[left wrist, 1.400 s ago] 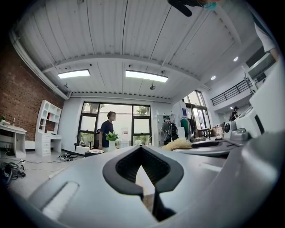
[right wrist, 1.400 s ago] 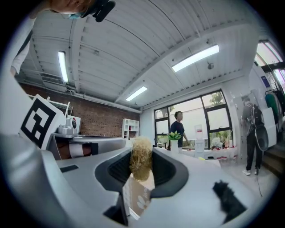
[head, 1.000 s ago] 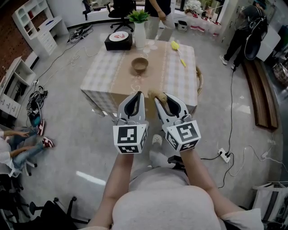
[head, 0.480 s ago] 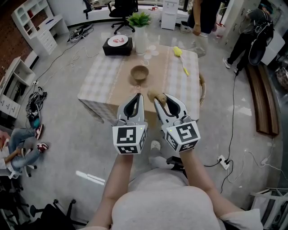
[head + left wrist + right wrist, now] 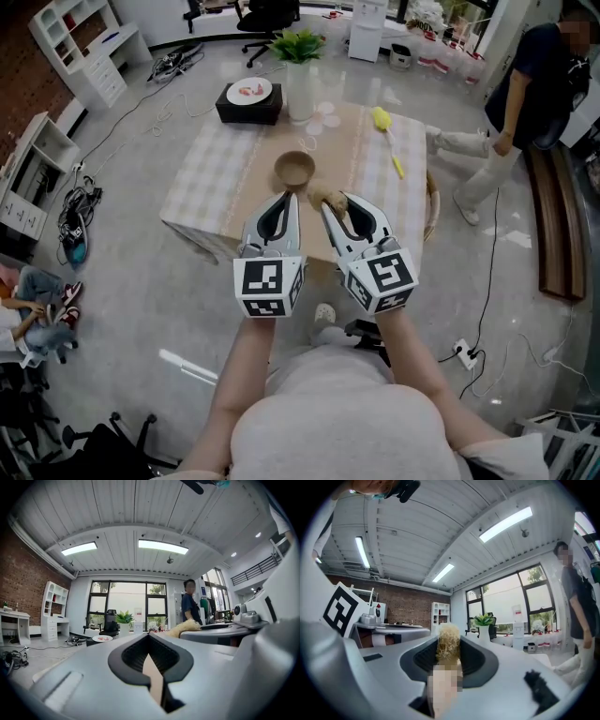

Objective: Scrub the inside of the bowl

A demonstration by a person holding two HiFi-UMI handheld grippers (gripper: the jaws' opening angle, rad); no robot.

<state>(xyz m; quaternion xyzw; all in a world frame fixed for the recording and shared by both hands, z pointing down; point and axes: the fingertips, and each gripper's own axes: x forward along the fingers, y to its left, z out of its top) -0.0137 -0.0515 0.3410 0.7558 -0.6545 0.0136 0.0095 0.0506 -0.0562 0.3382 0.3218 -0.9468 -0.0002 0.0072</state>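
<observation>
Head view: the left gripper [image 5: 289, 200] and the right gripper [image 5: 335, 203] are held side by side above the near edge of the table [image 5: 208, 184]. The left fingers are pressed together with nothing in them. The right fingers pinch a scrub brush [image 5: 322, 198], whose pale fibrous head juts past their tips. The bowl [image 5: 294, 170] stands upright on the table just beyond both sets of fingertips, closer to the left ones and touching neither. A yellow brush [image 5: 386, 132] lies well beyond the right fingers, and a potted plant [image 5: 301, 66] stands beyond the bowl.

Left gripper view: the fingers [image 5: 165, 654] meet at their tips and hold nothing. The brush head [image 5: 186, 627] shows off to their right, and a person [image 5: 190, 605] stands far ahead.

Right gripper view: the fingers [image 5: 480, 660] clamp the scrub brush [image 5: 449, 641] from both sides, and its bristles rise above their tips. The plant [image 5: 483, 626] stands far ahead, to the right of the tips.
</observation>
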